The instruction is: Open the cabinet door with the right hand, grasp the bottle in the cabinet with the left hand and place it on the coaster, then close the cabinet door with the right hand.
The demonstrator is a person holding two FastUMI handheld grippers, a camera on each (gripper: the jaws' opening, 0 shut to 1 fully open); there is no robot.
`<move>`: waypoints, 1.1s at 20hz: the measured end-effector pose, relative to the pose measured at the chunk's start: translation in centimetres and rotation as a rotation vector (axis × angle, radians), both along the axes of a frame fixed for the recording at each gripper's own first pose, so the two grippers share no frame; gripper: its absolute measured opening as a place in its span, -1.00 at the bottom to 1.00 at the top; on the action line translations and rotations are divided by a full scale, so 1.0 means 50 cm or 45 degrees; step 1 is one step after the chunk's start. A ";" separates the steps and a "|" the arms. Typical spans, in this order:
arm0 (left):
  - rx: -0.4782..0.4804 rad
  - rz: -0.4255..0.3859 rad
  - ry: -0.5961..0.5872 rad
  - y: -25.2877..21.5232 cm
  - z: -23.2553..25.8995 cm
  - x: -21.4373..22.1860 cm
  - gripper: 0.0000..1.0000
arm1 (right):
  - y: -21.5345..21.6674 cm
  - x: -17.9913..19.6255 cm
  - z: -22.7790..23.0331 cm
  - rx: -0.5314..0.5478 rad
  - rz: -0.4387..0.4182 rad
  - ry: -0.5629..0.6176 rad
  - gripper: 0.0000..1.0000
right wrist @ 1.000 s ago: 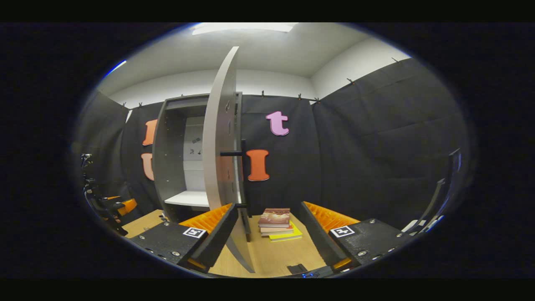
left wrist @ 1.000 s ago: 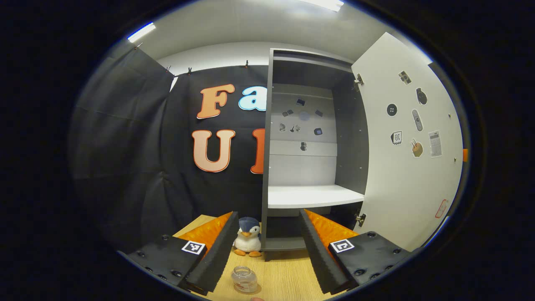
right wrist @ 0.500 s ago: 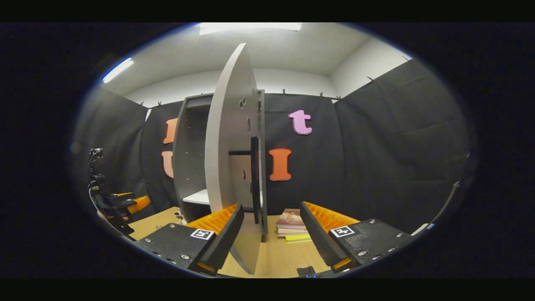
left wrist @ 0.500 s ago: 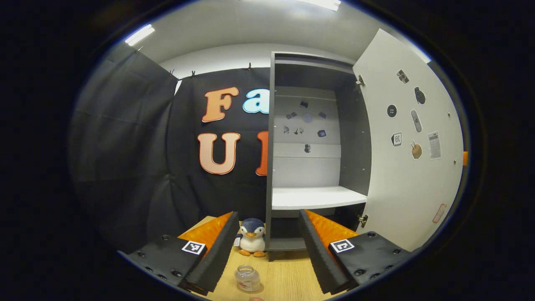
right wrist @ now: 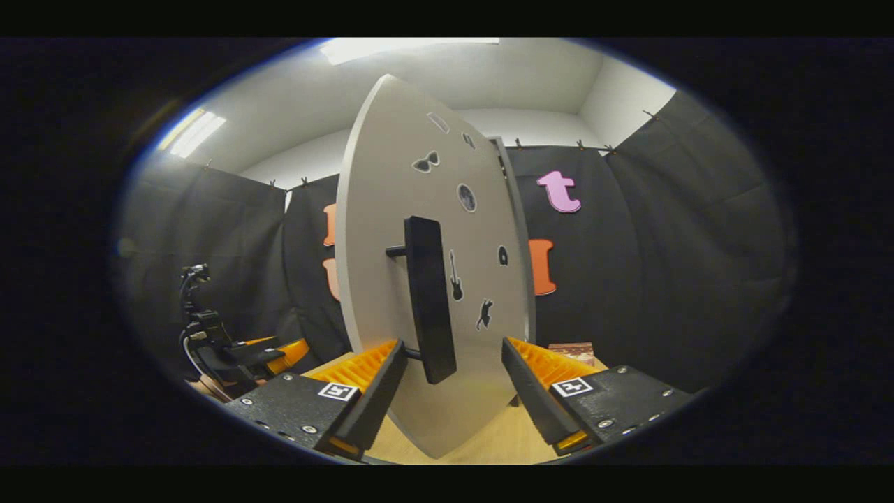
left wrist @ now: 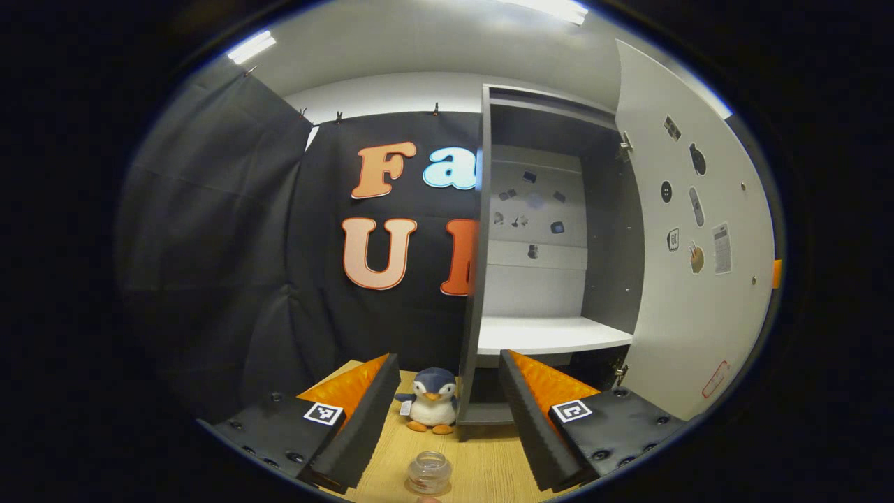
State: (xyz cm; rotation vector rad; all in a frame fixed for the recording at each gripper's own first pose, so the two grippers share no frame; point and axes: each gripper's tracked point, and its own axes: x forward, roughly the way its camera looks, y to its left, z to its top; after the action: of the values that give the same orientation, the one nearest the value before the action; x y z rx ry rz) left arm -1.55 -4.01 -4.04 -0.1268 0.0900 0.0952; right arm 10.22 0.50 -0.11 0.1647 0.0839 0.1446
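1. So, compared with a second ago the cabinet door has swung partway shut; its sticker-covered front and black handle now face the right gripper, whose fingers are spread wide, holding nothing.
2. Left gripper is also wide open and empty, shifted a bit sideways.
3. Bottle sits upright on the wooden table, in front of the penguin toy, outside the cabinet.

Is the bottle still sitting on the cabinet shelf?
No, the bottle stands on the wooden table in front of the penguin toy, and the cabinet shelf is bare.
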 end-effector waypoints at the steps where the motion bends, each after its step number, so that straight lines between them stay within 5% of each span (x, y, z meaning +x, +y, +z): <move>1: 0.004 0.006 0.007 0.020 -0.004 0.007 0.86 | 0.025 0.013 -0.002 -0.001 0.011 0.001 0.72; 10: 0.024 0.011 -0.031 0.167 -0.012 0.089 0.86 | 0.224 0.170 -0.013 -0.107 0.018 0.007 0.89; 22: 0.004 -0.097 -0.029 0.249 -0.043 0.178 0.86 | 0.326 0.360 -0.031 -0.125 -0.089 0.001 0.87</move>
State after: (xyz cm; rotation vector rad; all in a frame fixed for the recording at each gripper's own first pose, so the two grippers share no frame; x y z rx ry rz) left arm 7.36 8.43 -6.18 -0.1212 0.0718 0.0180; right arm 28.20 16.80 -1.66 0.0697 0.0860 0.0709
